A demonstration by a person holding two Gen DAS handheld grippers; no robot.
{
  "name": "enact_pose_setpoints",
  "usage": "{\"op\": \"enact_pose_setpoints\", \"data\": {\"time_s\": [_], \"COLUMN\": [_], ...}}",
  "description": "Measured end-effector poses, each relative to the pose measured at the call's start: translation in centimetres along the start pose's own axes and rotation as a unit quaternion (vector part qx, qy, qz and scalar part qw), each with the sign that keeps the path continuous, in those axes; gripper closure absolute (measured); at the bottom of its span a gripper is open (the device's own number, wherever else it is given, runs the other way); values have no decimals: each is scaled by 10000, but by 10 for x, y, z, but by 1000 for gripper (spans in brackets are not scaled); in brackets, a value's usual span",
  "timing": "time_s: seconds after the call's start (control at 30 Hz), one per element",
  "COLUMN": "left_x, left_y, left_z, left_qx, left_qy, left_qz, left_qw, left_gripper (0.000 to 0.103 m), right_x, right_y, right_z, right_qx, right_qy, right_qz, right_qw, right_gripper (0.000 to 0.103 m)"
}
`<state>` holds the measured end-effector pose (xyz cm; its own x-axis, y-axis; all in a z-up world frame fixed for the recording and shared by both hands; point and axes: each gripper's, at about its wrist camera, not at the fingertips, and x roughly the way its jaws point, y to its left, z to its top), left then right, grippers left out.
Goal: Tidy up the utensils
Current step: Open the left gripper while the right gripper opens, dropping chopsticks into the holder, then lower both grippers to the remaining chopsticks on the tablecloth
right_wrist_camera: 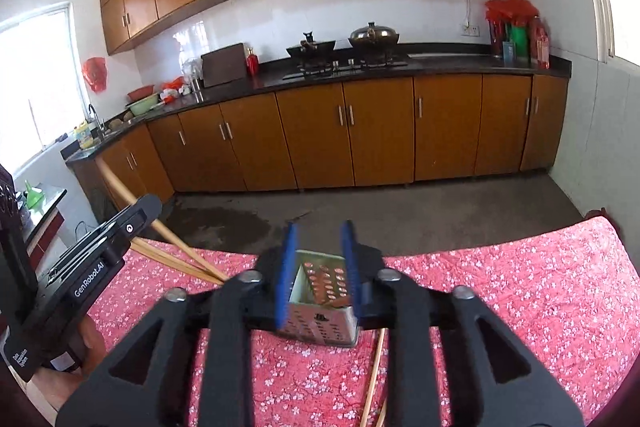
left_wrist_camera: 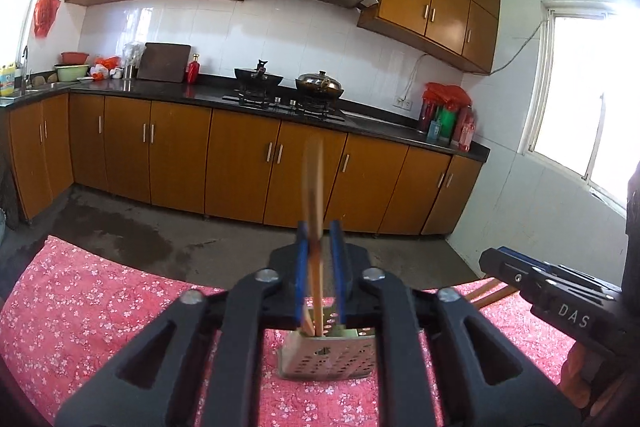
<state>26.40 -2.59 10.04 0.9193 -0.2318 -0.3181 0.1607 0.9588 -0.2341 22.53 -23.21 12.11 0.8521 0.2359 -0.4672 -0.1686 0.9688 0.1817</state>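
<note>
In the left wrist view, my left gripper (left_wrist_camera: 320, 259) has a pair of wooden chopsticks (left_wrist_camera: 314, 187) standing upright between its blue pads. They lean on the left pad, with a gap to the right pad, so the jaws are open. Their lower ends sit in a perforated metal holder (left_wrist_camera: 326, 359) on the red floral tablecloth (left_wrist_camera: 100, 299). In the right wrist view, my right gripper (right_wrist_camera: 319, 263) is open, its pads framing the holder (right_wrist_camera: 320, 323) below. The left gripper (right_wrist_camera: 120, 235) and its chopsticks (right_wrist_camera: 176, 239) slant in from the left.
More chopsticks (right_wrist_camera: 374, 379) lie on the cloth (right_wrist_camera: 520, 287) near the holder, and some (left_wrist_camera: 490, 293) show under the right gripper (left_wrist_camera: 516, 271). A hand (right_wrist_camera: 94, 343) holds the left gripper. Beyond the table edge are bare floor and brown cabinets with a stove (left_wrist_camera: 280, 103).
</note>
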Motion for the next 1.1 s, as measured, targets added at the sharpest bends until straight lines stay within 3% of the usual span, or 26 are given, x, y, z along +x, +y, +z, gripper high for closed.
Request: {"op": "enact_pose_setpoints", "data": {"time_s": [0.23, 0.37, 0.43, 0.57, 0.67, 0.73, 0.83, 0.9, 1.1], "left_x": [-22, -56, -80, -104, -91, -73, -48, -34, -19], "left_y": [6, 15, 29, 62, 90, 103, 111, 108, 94], "left_z": [8, 16, 15, -9, -44, -72, -112, -130, -156], "left_qx": [-94, -177, -221, -266, -285, -228, -187, -240, -332], "left_qy": [-215, -472, -548, -442, 151, 637, 1392, 1758, 2183], "left_qz": [-75, -77, 143, 834, 1239, 1403, 1353, 1157, 735], "left_qw": [9997, 9987, 9982, 9952, 9918, 9878, 9808, 9773, 9725], "left_gripper": [73, 71, 68, 60, 61, 68, 81, 82, 83], "right_x": [-28, -66, -73, -54, -15, 15, 43, 57, 70], "right_y": [-2, -29, -52, -96, -118, -119, -108, -100, -77], "right_z": [12, 12, 6, -33, -81, -118, -155, -169, -188], "right_qx": [-16, 249, 446, 804, 1078, 1147, 1093, 1071, 662], "right_qy": [-529, -974, -933, -240, 663, 1228, 1751, 1927, 2127], "right_qz": [-130, -450, -687, -1101, -1044, -788, -636, -548, -715], "right_qw": [9985, 9939, 9923, 9904, 9865, 9826, 9764, 9739, 9723], "right_gripper": [75, 75, 75, 75, 75, 78, 83, 83, 83]}}
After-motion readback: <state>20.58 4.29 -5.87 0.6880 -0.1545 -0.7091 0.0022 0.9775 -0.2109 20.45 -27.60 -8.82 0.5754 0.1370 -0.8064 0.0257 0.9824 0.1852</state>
